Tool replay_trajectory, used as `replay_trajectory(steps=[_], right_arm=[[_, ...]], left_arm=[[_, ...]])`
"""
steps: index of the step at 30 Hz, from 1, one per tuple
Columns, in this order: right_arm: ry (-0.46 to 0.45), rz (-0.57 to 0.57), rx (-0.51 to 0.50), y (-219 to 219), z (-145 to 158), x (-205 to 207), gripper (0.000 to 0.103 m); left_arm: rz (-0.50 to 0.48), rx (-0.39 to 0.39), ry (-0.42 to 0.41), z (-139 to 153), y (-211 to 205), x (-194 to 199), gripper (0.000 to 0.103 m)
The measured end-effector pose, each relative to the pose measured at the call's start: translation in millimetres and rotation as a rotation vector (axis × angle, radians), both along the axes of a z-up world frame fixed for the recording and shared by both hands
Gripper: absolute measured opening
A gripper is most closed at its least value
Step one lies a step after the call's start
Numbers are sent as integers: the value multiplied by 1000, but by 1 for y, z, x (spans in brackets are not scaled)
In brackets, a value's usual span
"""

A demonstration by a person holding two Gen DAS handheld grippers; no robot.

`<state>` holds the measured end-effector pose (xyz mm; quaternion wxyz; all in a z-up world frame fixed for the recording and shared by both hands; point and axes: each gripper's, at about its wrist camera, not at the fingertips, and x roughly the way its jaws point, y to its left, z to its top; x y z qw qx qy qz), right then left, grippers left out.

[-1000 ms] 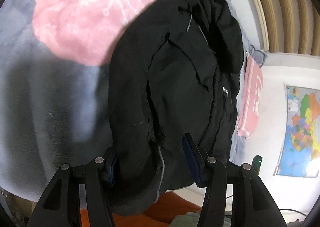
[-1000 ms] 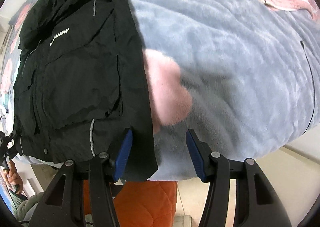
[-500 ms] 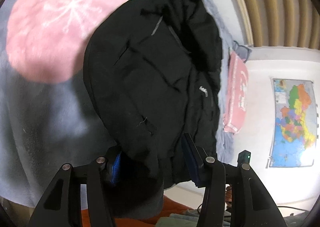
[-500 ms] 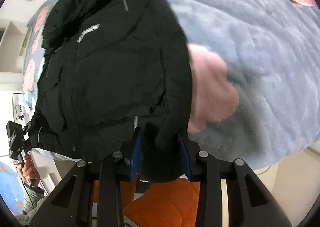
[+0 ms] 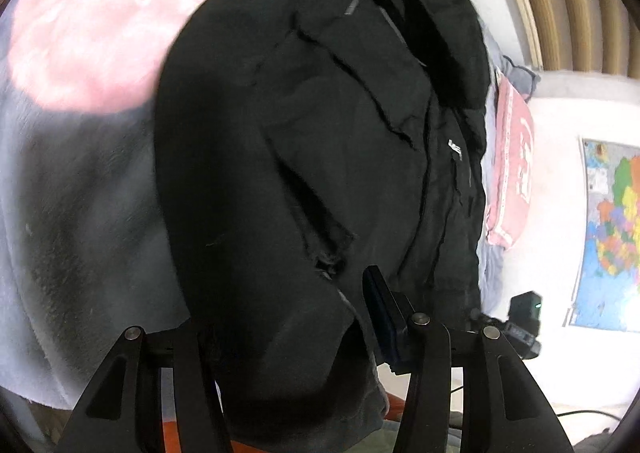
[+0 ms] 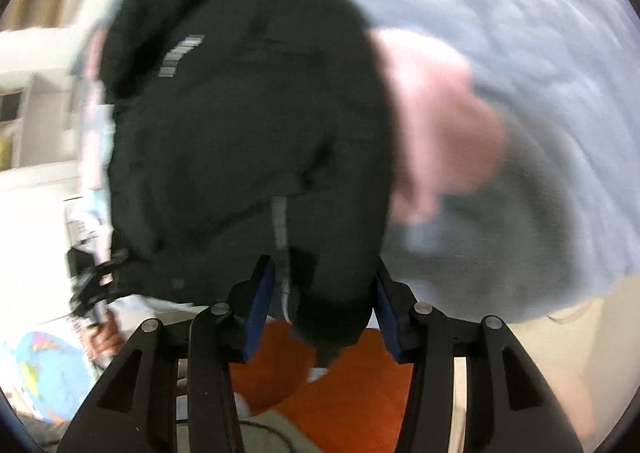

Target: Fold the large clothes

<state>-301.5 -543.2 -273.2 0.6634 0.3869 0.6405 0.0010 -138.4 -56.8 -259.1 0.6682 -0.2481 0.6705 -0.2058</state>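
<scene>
**Q:** Where is the jacket, and which way does it lie from your grippers?

**Me:** The black jacket [image 5: 320,157] lies on a grey fleece blanket [image 5: 72,221] patterned with pink shapes; from my left gripper [image 5: 288,317] it stretches away toward twelve o'clock, hem nearest me, collar and hood farthest; its long axis runs straight out from both hands. In the right wrist view the same jacket [image 6: 248,125] fills the area from ten to twelve o'clock, with the blanket [image 6: 520,53] bare from one to three.

**Q:** What are the grippers doing?

**Me:** Each hand has a hem corner, so neither is nearer than the other. My left gripper has a thick bunch of dark hem between its fingers; the left pad is buried in cloth, so I read it as clamped on the jacket. My right gripper [image 6: 324,293] has the other hem corner hanging between its blue pads [image 6: 260,293]; its jaws are opening now, and the picture is too blurred to tell whether they press the cloth.

**Q:** And the pose of your hands?

**Me:** Both point steeply downward over the bed's near edge; something orange [image 6: 352,373] shows below. I judge the next move carries the hem toward twelve o'clock, up to the collar.
</scene>
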Motion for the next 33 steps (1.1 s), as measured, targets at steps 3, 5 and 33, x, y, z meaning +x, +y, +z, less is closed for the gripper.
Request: replay_trajectory(steps=[3, 5, 33], right_arm=[[23, 18, -18, 3, -8, 5, 53], [62, 13, -16, 4, -25, 3, 53], [-327, 1, -267, -13, 123, 106, 22]], left_arm=[[-2, -18, 11, -1, -4, 2, 53], [1, -8, 26, -6, -6, 4, 53], [99, -148, -366, 146, 4, 80, 27]])
